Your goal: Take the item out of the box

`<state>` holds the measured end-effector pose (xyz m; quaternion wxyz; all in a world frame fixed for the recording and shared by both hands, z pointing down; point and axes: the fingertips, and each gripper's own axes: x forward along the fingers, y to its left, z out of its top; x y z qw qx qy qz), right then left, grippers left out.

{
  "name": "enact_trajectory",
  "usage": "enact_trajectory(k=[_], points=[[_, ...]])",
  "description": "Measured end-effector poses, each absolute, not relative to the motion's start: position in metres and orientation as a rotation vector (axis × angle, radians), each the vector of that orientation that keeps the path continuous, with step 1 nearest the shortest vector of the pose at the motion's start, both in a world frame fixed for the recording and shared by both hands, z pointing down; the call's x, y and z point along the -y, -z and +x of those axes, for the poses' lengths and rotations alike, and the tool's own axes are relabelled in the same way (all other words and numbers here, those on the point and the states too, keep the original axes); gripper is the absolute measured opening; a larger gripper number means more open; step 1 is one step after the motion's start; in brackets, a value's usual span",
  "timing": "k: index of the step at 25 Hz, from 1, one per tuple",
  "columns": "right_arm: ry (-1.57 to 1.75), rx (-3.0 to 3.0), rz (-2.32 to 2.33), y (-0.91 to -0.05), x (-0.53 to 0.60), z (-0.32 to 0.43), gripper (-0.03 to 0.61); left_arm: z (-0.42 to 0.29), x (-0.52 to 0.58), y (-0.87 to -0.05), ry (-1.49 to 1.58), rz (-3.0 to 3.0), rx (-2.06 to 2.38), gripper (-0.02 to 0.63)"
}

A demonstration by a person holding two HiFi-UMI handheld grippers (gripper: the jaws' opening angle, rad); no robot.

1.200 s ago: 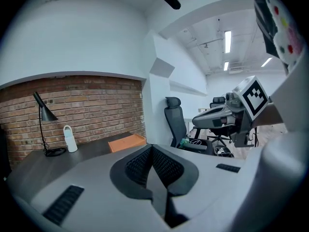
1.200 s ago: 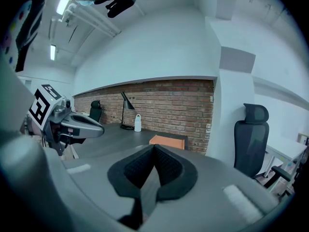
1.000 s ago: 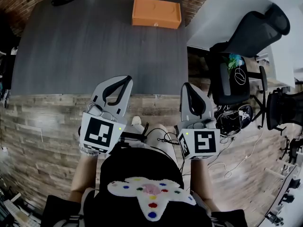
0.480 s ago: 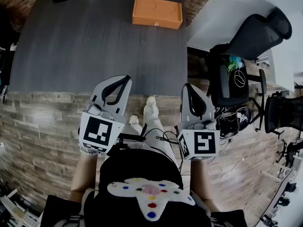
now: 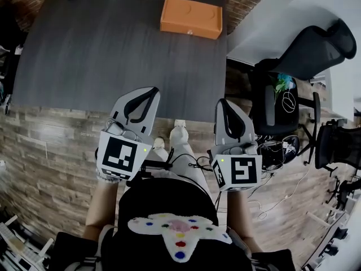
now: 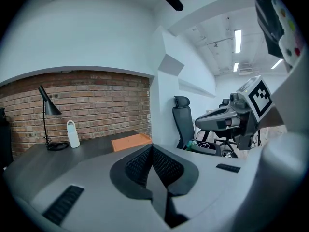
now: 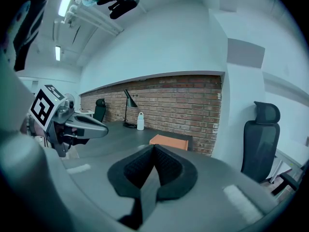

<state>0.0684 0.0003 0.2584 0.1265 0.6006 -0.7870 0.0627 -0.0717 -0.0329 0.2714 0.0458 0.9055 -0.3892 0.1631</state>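
The closed orange box (image 5: pixel 190 17) lies flat at the far right of the dark grey table (image 5: pixel 107 49). It also shows beyond the jaws as the orange box (image 6: pixel 130 141) and the orange box (image 7: pixel 169 141). My left gripper (image 5: pixel 146 92) hovers at the table's near edge, well short of the box, its jaws pressed together with nothing between them. My right gripper (image 5: pixel 221 103) is level with it to the right, just off the table's near right corner, shut and empty too. The left gripper (image 6: pixel 152 148) and the right gripper (image 7: pixel 154 147) each show ribbed pads touching.
A white bottle (image 6: pixel 73 134) and a black desk lamp (image 6: pixel 47 111) stand at the table's far left by the brick wall. Black office chairs (image 5: pixel 307 44) and loose cables (image 5: pixel 276 145) crowd the wooden floor to the right. The person's feet (image 5: pixel 177 133) stand at the table's near edge.
The view has shifted forward a little, so the table and box sit slightly lower in the picture. One foot has stepped toward the table. Both grippers stay shut and empty.
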Motion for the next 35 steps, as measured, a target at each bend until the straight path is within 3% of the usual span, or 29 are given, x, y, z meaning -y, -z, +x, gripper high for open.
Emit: enact_trajectory(k=[10, 14, 35], points=[[-0.204, 2.305, 1.710, -0.268, 0.031, 0.085, 0.009, -0.056, 0.063, -0.282, -0.450, 2.692, 1.172, 0.010], [-0.211, 2.307, 1.699, -0.271, 0.045, 0.096, 0.009, -0.047, 0.079, -0.287, -0.457, 2.667, 1.198, 0.076], [-0.261, 2.335, 1.568, -0.306, 0.127, 0.143, 0.009, 0.003, 0.157, -0.328, -0.522, 2.571, 1.257, 0.085]])
